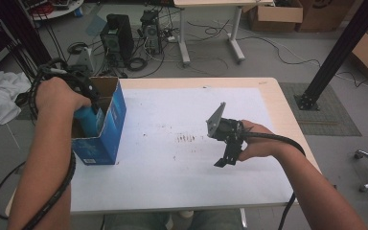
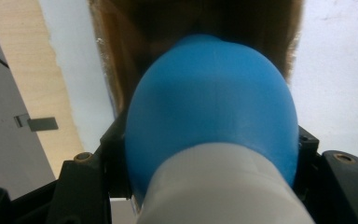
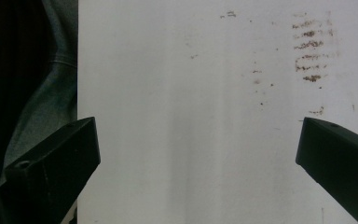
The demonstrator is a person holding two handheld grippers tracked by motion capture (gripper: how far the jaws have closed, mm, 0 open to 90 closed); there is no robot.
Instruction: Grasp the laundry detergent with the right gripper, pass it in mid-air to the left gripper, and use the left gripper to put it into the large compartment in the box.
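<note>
A blue rounded object (image 1: 87, 120) with a white end sits between the jaws of my left gripper (image 1: 85, 96), which is shut on it. It hangs in the open top of a blue cardboard box (image 1: 106, 129) at the table's left. Seen from the left gripper view, the blue object (image 2: 209, 102) bulges between the black jaws of the left gripper (image 2: 209, 158), with the box's brown inside (image 2: 121, 46) beyond it. My right gripper (image 1: 227, 155) hovers over the white sheet right of centre. In the right gripper view the right gripper (image 3: 198, 154) stands open with nothing between its jaws.
A white sheet (image 1: 182, 167) with brown stains (image 1: 187, 138) covers the wooden table (image 1: 273, 96). On the floor behind the table are computer towers (image 1: 117, 36), cables and cardboard boxes (image 1: 275, 14). A black post (image 1: 335, 52) rises at the right.
</note>
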